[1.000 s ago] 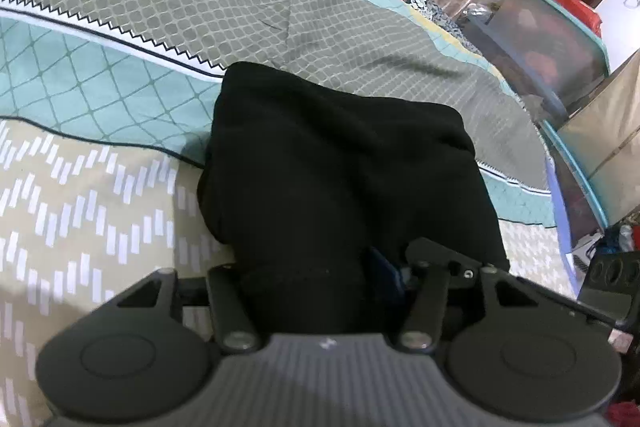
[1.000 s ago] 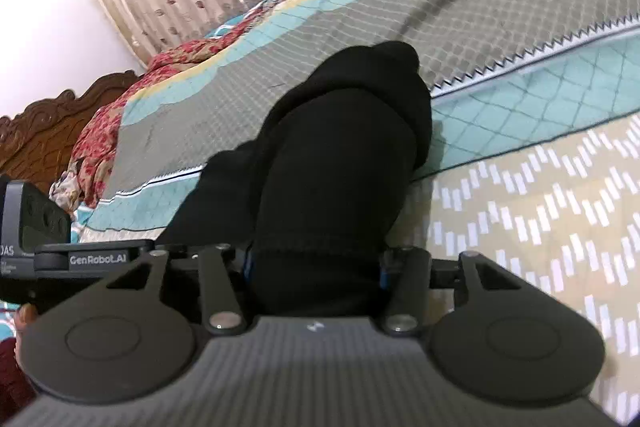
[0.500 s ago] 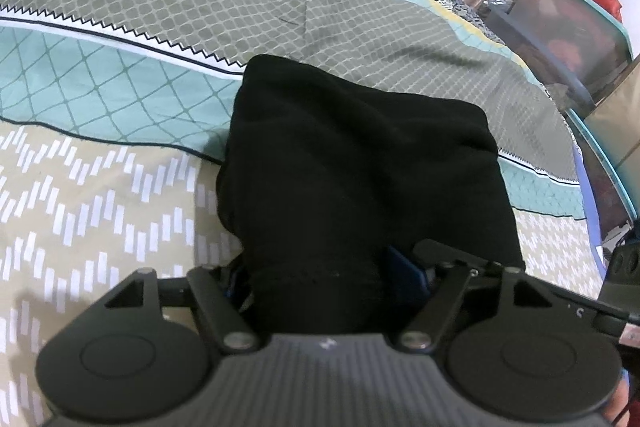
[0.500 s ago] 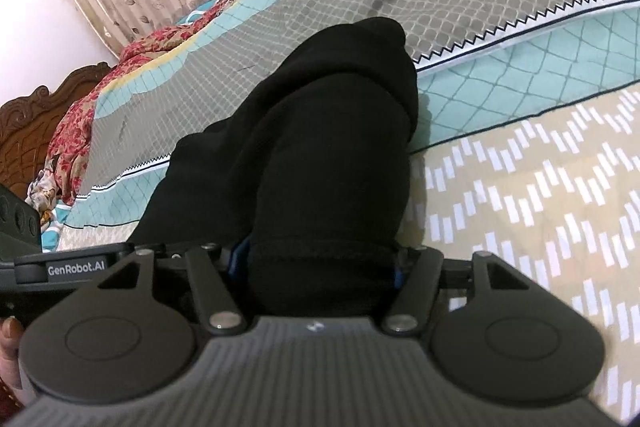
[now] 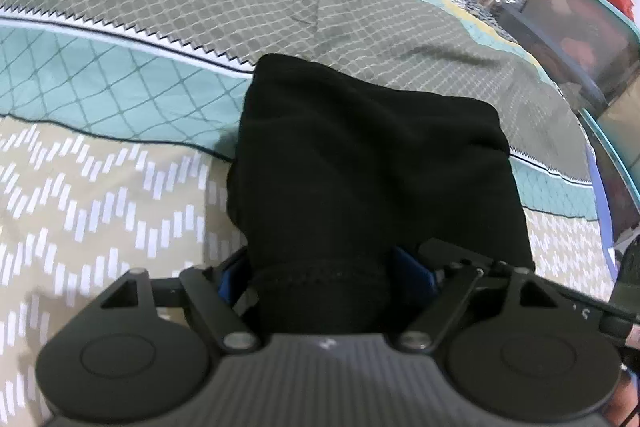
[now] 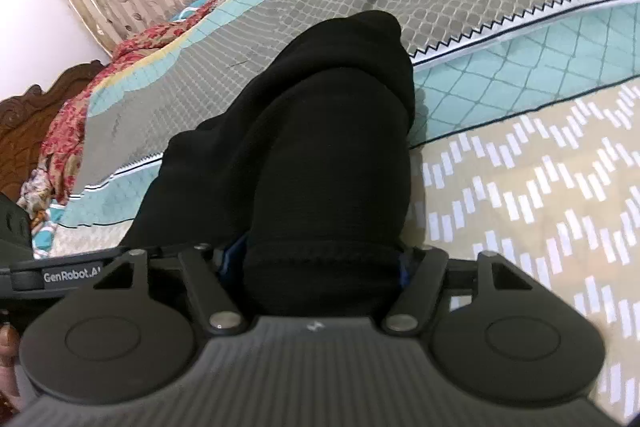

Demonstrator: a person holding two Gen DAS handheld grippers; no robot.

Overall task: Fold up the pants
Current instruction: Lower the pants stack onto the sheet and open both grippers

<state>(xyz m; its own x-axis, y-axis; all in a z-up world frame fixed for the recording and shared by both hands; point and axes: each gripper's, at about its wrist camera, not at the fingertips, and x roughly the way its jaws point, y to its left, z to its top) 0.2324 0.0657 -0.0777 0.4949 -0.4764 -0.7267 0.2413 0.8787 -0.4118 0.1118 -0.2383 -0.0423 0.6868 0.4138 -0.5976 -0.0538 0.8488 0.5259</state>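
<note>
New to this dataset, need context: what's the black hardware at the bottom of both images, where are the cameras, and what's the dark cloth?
No robot here: a person holds a two-finger tool in each hand. Each picture comes from a fisheye camera on one tool, looking forward along its fingers, so the black hardware at the bottom is that tool's own body. One view is from the left tool, the other from the right tool. Both look down at black pants, folded into a thick bundle on a patterned bedspread. The near edge of the bundle sits between each tool's blue pads, and both sets of jaws are opening, so the pads look to be letting go.
</note>
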